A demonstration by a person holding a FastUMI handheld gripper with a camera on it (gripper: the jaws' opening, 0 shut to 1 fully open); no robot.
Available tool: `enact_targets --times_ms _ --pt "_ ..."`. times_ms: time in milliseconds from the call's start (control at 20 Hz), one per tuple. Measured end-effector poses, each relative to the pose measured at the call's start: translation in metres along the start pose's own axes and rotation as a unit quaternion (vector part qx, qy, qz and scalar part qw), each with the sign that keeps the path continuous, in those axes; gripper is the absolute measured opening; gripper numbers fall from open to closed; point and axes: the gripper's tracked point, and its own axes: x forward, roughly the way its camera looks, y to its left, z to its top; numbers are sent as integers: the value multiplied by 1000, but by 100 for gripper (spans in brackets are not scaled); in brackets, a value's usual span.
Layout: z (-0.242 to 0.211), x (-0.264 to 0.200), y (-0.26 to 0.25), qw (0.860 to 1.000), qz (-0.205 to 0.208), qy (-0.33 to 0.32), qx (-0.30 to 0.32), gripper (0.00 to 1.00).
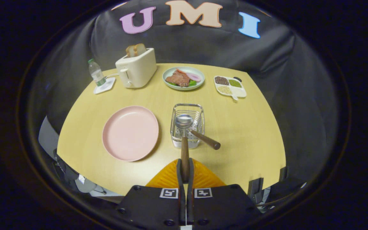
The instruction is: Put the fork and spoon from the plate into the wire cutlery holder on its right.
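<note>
Your gripper is clamped narrow on the wooden handle of the spoon, both fingers pressing it. The handle runs straight ahead from between the fingers, and the bowl of the spoon sits out front, over the open top of the wire cutlery holder.

The fork looks already placed: a wooden handle sticks out of the holder, leaning toward its near right corner. Its tines are hidden inside the wire, so I'm reading it as the fork by elimination.

The pink plate just left of the holder has nothing on it.

Step in hand, as I read it: spoon is the last item, at the drop-in stage. Task looks mostly done.

For the next move, tip the spoon so the bowl goes down into the basket and keep it left of the fork handle so the two don't knock. Open only once the bowl is below the rim; release too high and it may bounce out or tip the holder.

Toaster, water bottle, plate of food and a divided dish sit well beyond, out of your path.
</note>
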Motion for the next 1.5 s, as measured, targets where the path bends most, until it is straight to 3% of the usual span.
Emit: enact_targets --times_ms 350,500,800,1250,1500 --pt "11 5 3 999 -1 11 -45 11" --pt "15 0 6 999 10 2 -37 15" --pt "14 -13 9 999 20 -18 -31 99" --pt "17 -39 26 996 38 -72 -21 99" --pt "41 -62 53 985 76 -154 31 99"
